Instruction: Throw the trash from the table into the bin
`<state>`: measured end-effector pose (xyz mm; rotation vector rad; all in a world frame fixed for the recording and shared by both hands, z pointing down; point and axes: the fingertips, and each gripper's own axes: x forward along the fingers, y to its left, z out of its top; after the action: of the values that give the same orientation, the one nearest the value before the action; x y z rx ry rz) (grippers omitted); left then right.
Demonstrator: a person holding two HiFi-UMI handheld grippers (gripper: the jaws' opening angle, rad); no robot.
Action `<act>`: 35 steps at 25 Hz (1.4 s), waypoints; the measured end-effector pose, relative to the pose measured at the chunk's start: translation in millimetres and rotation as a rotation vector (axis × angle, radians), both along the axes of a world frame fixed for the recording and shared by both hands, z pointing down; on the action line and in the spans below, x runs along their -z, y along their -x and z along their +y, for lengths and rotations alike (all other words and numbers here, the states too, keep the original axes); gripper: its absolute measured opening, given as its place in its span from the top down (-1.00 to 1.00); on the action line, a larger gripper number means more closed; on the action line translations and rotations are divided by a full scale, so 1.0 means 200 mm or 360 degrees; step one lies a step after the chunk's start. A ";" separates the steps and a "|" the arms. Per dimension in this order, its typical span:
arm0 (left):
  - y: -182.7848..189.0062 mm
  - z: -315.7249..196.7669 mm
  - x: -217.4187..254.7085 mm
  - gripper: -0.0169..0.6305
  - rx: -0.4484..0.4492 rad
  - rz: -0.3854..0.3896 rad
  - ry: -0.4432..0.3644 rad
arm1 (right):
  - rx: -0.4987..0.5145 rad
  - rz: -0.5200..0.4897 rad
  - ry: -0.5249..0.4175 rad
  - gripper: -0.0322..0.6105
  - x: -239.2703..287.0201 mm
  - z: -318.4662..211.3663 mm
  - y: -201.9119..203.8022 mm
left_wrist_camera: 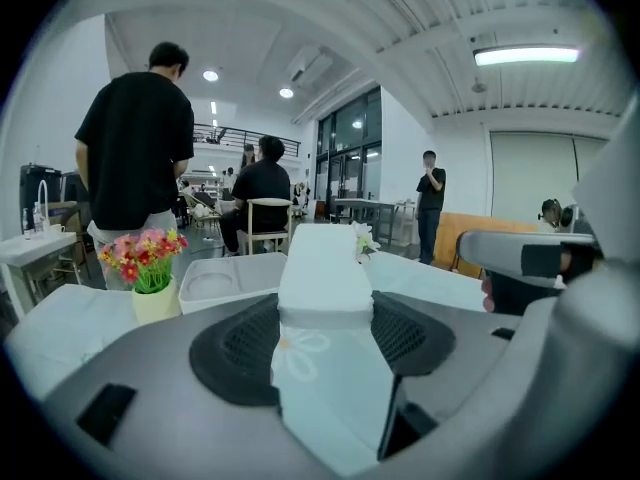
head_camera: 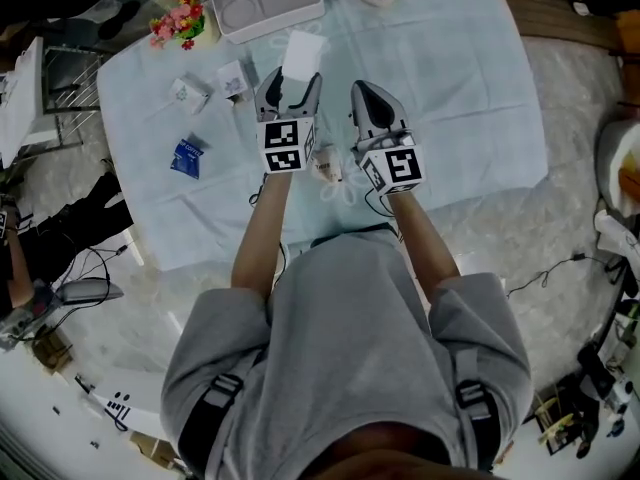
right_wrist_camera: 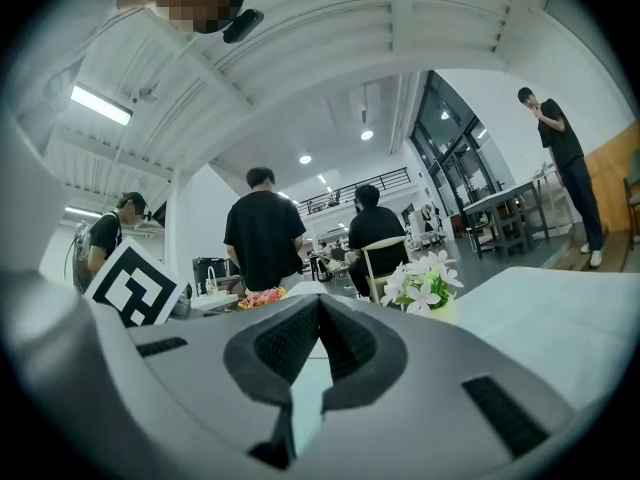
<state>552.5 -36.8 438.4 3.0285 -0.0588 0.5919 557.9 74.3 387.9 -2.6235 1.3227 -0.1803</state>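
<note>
One white box (head_camera: pixel 302 52) clamped in left gripper (head_camera: pixel 291 80) fingers, right gripper (head_camera: pixel 365 93) fingers pressed together

Head view dim, corners vignetted, soft shadows on tablecloth (head_camera: pixel 450 118). Gripper views brighter: ceiling tube light (left_wrist_camera: pixel 526 56) and spotlights (left_wrist_camera: pixel 209 75) glare; fisheye bending, black rims; left gripper (left_wrist_camera: pixel 325 318) foreground soft.

No lettering is legible anywhere; print on the blue packet (head_camera: pixel 186 157) is too small to read.
</note>
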 end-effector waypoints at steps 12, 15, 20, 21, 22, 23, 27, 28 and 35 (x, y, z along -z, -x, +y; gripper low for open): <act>0.40 0.04 0.37 0.05 -0.0013 0.0249 -0.0020 | 0.0005 0.0096 -0.0034 0.89 0.18 0.00 0.32; 0.51 0.04 0.43 0.05 -0.0014 0.0286 -0.0021 | 0.0006 0.0117 -0.0046 0.89 0.22 -0.01 0.41; 0.67 0.04 0.52 0.05 -0.0011 0.0341 -0.0035 | 0.0015 0.0148 -0.0061 0.89 0.28 -0.03 0.54; 0.70 0.04 0.54 0.05 -0.0006 0.0354 -0.0037 | 0.0017 0.0154 -0.0063 0.89 0.29 -0.03 0.57; 0.73 0.04 0.55 0.05 -0.0001 0.0367 -0.0038 | 0.0021 0.0162 -0.0065 0.89 0.31 -0.03 0.59; 0.76 0.03 0.57 0.05 0.0004 0.0380 -0.0040 | 0.0026 0.0170 -0.0067 0.89 0.32 -0.04 0.61; 0.89 0.01 0.61 0.05 0.0020 0.0421 -0.0049 | 0.0047 0.0204 -0.0078 0.89 0.36 -0.07 0.72; 0.92 0.01 0.62 0.05 0.0024 0.0429 -0.0053 | 0.0054 0.0211 -0.0081 0.89 0.37 -0.08 0.74; 1.15 -0.07 0.70 0.05 0.0094 0.0483 -0.0071 | 0.0133 0.0249 -0.0101 0.89 0.43 -0.17 0.94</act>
<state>323.4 -50.3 298.2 3.1076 -0.1487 0.1245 369.9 40.8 301.3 -2.5760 1.4635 0.0552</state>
